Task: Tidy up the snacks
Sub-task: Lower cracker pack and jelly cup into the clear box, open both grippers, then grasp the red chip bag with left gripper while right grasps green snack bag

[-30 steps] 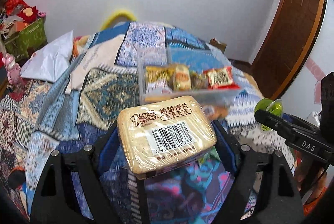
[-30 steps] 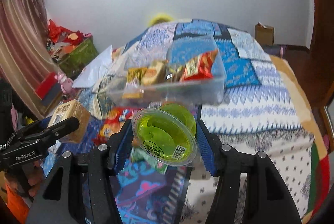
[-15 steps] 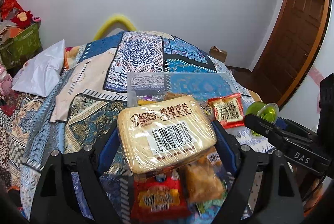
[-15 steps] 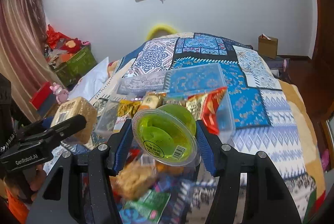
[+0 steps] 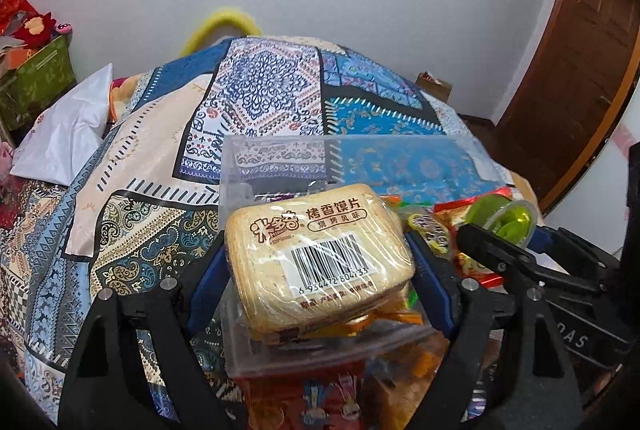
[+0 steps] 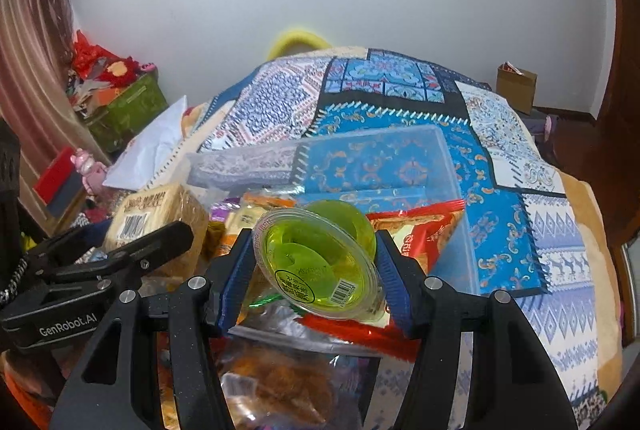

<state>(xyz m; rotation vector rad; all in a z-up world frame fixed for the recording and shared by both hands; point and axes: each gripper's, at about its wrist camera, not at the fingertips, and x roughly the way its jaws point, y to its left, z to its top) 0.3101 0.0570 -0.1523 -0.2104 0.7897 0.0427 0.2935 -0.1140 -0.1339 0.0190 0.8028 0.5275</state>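
Left fingers (image 5: 320,262) clamp the 烤香馍片 pack (image 5: 316,254), barcode 6934472804733; right fingers (image 6: 316,262) clamp a green jelly cup (image 6: 320,258).

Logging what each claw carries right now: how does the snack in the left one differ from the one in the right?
The left claw holds a toast-slice pack: beige, flat, rectangular, with a white barcode label. The right claw holds a jelly cup: clear, round, green inside, tilted with its lid toward the camera. The pack is opaque; the cup is see-through. Both are sealed, clamped between blue pads, above the clear bin.
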